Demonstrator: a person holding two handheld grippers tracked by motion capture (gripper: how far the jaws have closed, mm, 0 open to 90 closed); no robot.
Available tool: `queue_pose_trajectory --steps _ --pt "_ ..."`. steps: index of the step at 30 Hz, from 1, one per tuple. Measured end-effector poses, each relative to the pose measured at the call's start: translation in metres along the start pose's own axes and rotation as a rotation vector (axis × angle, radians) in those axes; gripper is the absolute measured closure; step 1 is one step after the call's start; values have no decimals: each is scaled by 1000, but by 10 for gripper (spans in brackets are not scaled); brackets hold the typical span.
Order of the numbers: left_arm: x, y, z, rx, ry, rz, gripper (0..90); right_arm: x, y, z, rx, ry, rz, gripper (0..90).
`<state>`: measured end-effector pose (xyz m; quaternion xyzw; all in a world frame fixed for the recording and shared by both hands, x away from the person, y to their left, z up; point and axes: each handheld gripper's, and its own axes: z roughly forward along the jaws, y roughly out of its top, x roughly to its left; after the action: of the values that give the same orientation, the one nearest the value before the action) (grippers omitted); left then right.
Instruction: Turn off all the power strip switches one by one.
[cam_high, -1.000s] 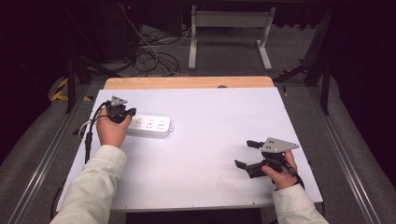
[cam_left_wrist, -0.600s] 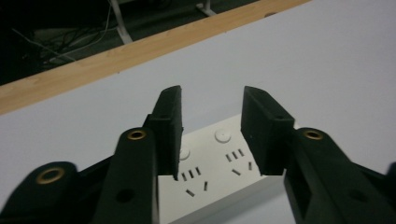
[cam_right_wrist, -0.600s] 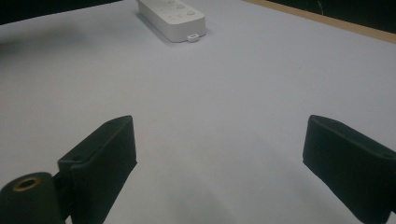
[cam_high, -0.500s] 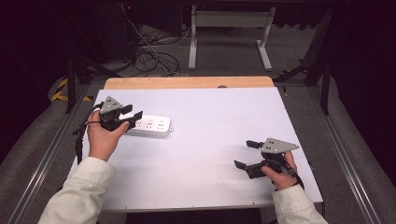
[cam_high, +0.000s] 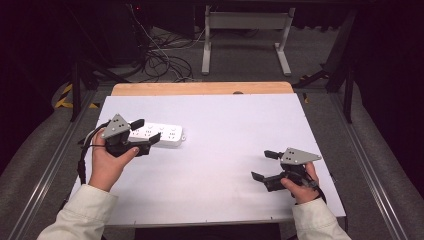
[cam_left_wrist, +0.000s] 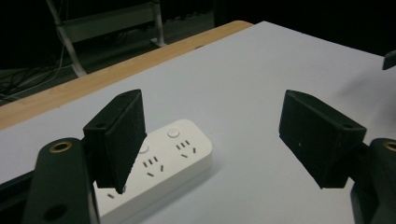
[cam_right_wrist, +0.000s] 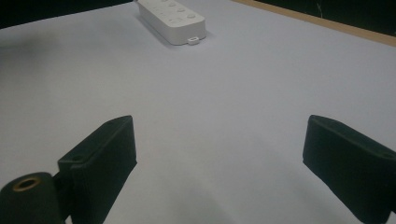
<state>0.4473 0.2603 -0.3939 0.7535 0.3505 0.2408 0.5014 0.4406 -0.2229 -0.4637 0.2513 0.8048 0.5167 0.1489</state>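
A white power strip lies flat on the white table top, left of centre. My left gripper hovers at the strip's left end, open, one jaw on its far side and one on its near side. In the left gripper view the power strip lies just below and beyond the left pad, and nothing is held in the left gripper. My right gripper rests open near the front right of the table. Ahead of that right gripper, the power strip lies far off.
A strip of bare wood runs along the table's far edge. Beyond it on the floor lie tangled cables and a metal stand frame. Metal rails flank the table on both sides.
The left hand has drawn back toward the person and turned, so its open jaws now point right over the strip's left end. The right gripper has stayed put.
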Motion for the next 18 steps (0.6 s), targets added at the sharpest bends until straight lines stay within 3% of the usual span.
queue_pose_trajectory --steps 8,11,18 --pt "-15 -27 -10 -26 -70 0 231 0 -1 0 1 6 0 95" --pt "-19 -38 -14 -28 -75 17 226 1 -1 0 0 10 -2 95" --pt "-25 -64 -14 20 -109 36 206 1 -1 0 -5 20 -2 92"
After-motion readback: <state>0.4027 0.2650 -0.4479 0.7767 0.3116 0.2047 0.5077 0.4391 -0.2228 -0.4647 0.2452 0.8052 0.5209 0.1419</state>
